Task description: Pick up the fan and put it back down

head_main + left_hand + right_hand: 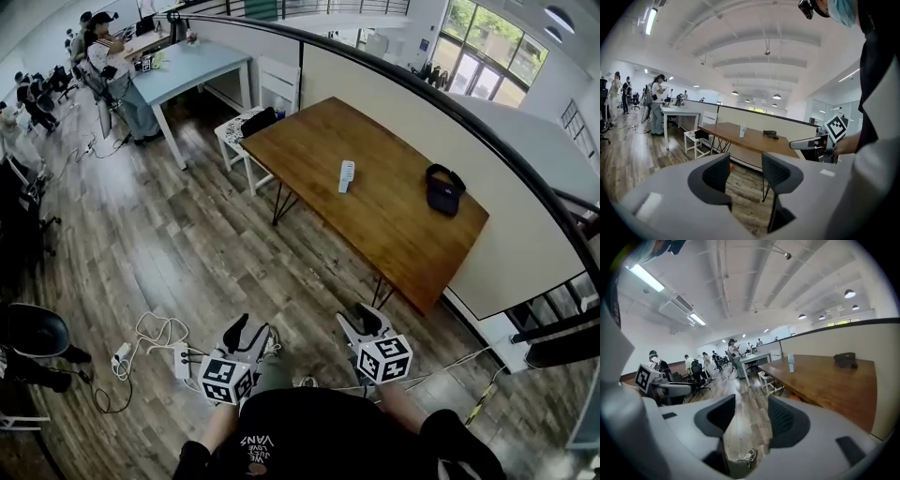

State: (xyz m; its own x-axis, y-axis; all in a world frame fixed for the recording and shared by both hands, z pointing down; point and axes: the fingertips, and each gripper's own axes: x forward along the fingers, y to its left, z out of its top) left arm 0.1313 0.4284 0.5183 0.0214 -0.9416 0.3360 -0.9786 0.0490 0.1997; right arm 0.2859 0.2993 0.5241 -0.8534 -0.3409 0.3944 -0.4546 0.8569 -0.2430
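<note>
The fan [347,175] is a small white upright object near the middle of the brown wooden table [319,150]; it also shows as a small far shape in the left gripper view, fan [742,131], and in the right gripper view, fan [791,363]. My left gripper [246,333] and right gripper [364,322] are held close to my body over the wood floor, well short of the table. The left gripper [746,171] is open with only floor between its jaws. The right gripper [751,416] is open too, with nothing in it.
A dark pouch [443,188] lies on the table's right part. A white chair [246,127] stands at the table's far left end. A power strip with cables [178,358] lies on the floor by my feet. A beige partition [487,253] runs behind the table. People stand at a blue desk [187,66].
</note>
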